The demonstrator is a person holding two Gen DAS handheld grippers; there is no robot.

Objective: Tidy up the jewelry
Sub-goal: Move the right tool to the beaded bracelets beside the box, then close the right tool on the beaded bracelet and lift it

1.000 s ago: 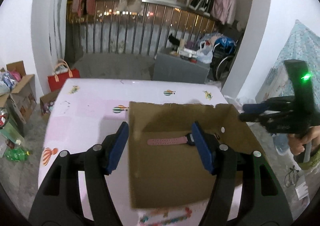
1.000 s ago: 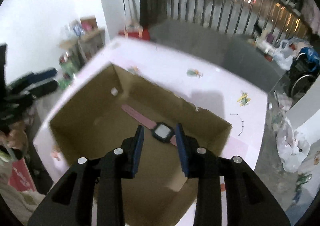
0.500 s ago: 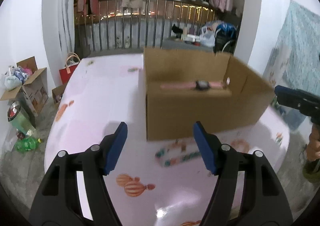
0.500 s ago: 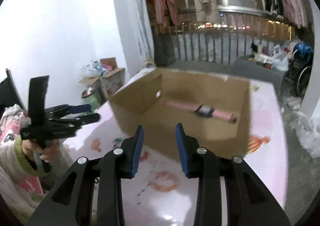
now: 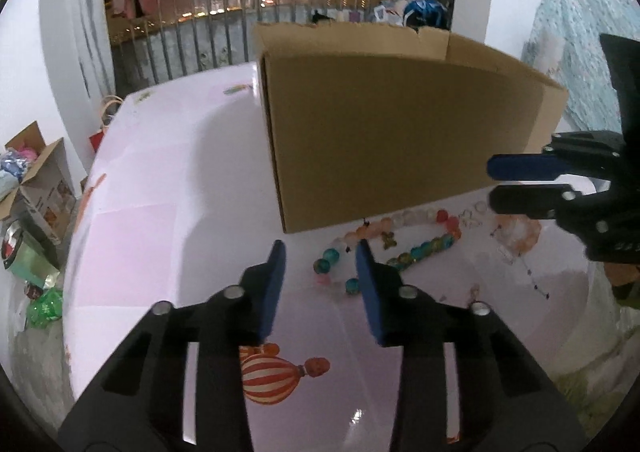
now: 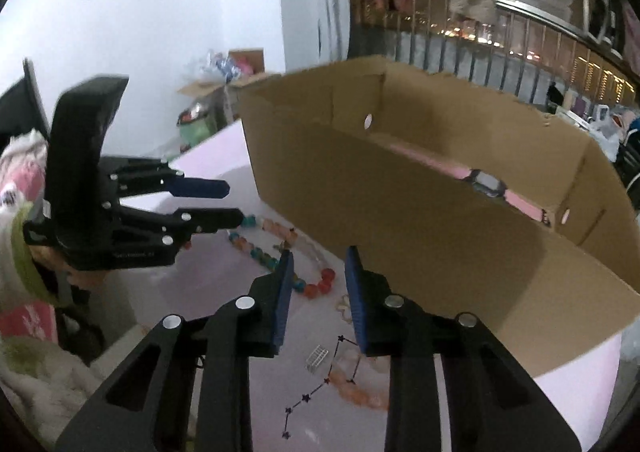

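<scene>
A cardboard box stands on the pink table; in the right wrist view the box holds a pink-strapped watch. A colourful bead necklace lies in front of the box, also in the right wrist view. My left gripper is open and empty, low over the necklace's left end. My right gripper is open and empty just above the beads. A thin star chain, a small clear clip and a pale ring charm lie near it.
A hot-air-balloon print marks the tablecloth near me. Open cartons and a green bag sit on the floor at left. A metal railing with hanging clothes is behind the table.
Both grippers pulled back from over the box and dropped low to the table in front of it. The left jaws narrowed. The watch stayed in the box.
</scene>
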